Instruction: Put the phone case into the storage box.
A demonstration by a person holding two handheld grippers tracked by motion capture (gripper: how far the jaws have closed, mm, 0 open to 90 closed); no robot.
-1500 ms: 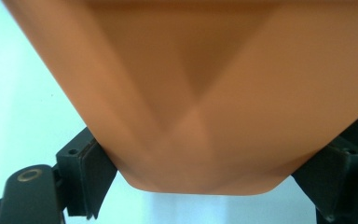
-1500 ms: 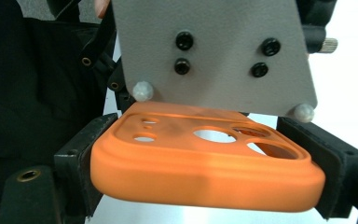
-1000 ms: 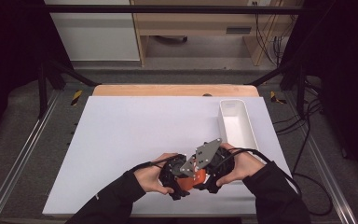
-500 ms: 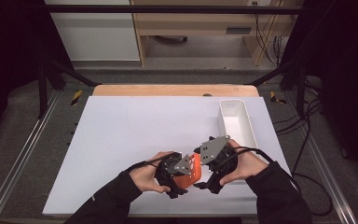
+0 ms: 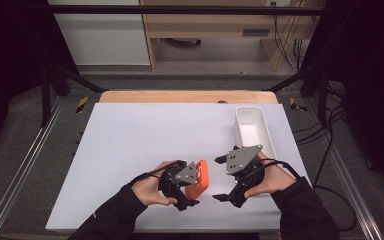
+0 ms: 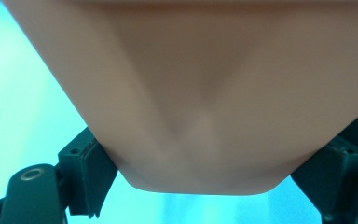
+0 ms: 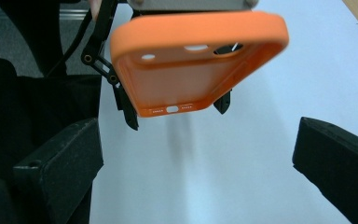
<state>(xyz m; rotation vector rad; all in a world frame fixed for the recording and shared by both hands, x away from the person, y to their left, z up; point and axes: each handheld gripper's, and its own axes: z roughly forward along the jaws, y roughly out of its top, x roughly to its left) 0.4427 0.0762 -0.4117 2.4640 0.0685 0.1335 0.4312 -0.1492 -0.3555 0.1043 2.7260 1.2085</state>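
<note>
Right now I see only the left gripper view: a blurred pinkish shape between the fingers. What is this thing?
Observer: An orange phone case. The left gripper is shut on it.
Operator: Does the right gripper hold it too?
Observer: No. The right gripper stands apart from the case. Its fingers have just been opening, with nothing between them.
Operator: Is any container near?
Observer: Yes, a white tray lies on the table beyond the right gripper.

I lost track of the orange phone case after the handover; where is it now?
The orange phone case is clamped in the left gripper, low in the high view just left of the open right gripper, above the white table.
</note>
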